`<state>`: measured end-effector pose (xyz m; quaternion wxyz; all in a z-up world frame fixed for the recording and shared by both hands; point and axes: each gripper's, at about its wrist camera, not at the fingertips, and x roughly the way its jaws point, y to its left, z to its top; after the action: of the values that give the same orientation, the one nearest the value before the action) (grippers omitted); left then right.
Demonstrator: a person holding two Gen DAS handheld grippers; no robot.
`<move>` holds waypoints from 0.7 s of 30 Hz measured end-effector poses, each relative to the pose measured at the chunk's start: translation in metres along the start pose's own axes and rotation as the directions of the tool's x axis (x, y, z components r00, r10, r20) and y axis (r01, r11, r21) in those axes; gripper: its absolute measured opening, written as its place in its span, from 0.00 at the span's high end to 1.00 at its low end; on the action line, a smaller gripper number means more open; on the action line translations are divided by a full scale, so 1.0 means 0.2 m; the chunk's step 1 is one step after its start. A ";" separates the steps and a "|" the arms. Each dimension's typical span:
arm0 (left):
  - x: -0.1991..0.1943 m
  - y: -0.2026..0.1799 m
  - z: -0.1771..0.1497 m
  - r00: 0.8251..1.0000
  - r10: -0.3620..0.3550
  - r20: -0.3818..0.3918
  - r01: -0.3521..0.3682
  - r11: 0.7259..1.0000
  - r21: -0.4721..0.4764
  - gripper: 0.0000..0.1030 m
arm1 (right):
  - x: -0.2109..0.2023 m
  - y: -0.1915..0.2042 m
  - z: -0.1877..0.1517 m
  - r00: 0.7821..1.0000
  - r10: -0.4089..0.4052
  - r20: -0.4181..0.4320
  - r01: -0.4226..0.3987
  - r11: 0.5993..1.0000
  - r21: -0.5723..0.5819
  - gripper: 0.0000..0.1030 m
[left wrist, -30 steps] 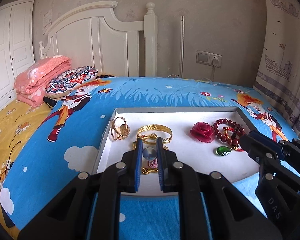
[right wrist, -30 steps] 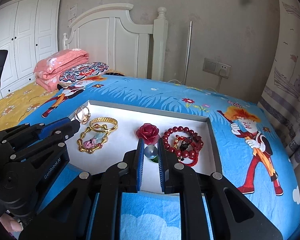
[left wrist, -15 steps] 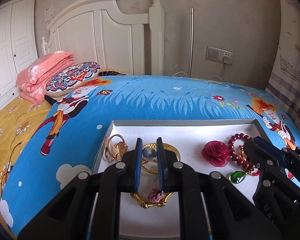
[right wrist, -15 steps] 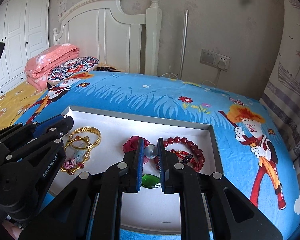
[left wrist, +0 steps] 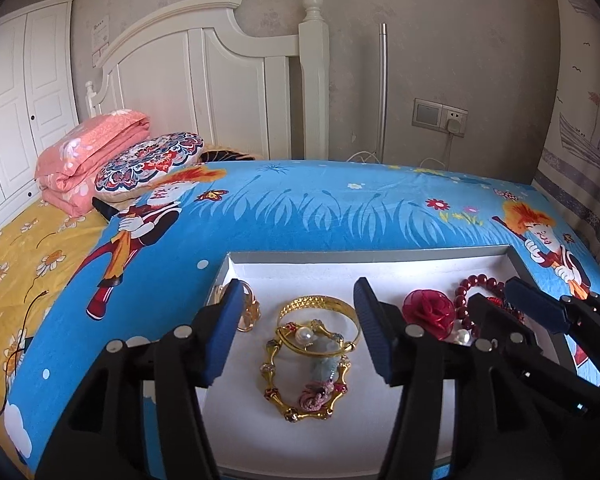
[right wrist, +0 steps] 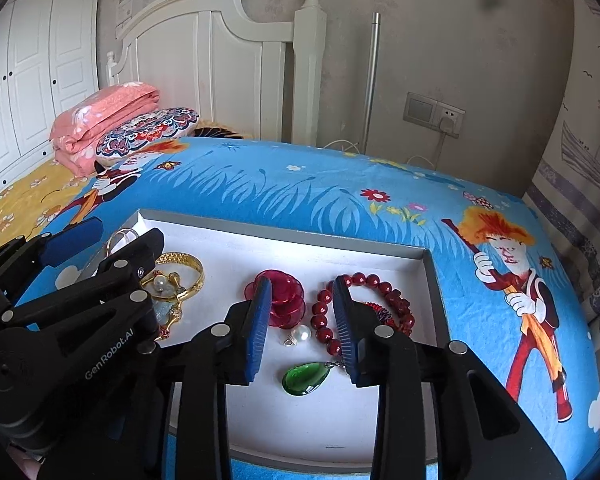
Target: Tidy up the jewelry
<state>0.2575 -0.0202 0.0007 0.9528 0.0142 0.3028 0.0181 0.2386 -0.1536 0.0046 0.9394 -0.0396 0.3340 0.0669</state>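
Over the white tray (left wrist: 380, 258) our left gripper (left wrist: 300, 330) and right gripper (right wrist: 302, 322) have just been opening, both now empty. Each pearl we pinched a second ago lies loose: one (left wrist: 303, 335) on the gold bangle (left wrist: 320, 312), another (right wrist: 301, 334) between red rose (right wrist: 280, 300) and bead bracelet (right wrist: 364, 300).

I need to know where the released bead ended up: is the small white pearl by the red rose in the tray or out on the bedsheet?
In. The small white pearl lies on the white tray's floor, beside the red rose.
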 end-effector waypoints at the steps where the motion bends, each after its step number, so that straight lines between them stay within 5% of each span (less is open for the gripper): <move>1: -0.01 0.01 0.00 1.000 0.005 0.005 -0.005 1.000 -0.004 0.38 | 0.00 -0.01 0.00 1.000 0.000 0.002 0.000 1.000 0.004 0.70; 9: -0.07 0.02 0.03 0.999 0.033 0.037 -0.034 0.999 0.016 0.19 | -0.03 -0.07 0.02 1.000 -0.014 -0.013 0.014 0.999 0.046 0.50; 15: -0.18 0.08 0.10 0.996 0.031 0.081 -0.034 0.999 0.040 0.05 | -0.15 -0.13 0.09 1.000 -0.015 -0.008 0.015 0.997 0.080 0.22; 21: -0.29 0.15 0.12 0.994 0.038 0.098 -0.040 0.999 0.019 0.05 | -0.27 -0.15 0.09 0.999 -0.033 -0.011 0.034 0.997 0.063 0.18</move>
<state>0.2230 0.0061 0.0544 0.9657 0.0310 0.2557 0.0328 0.2123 -0.1864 0.0544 0.9394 -0.0158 0.3401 0.0404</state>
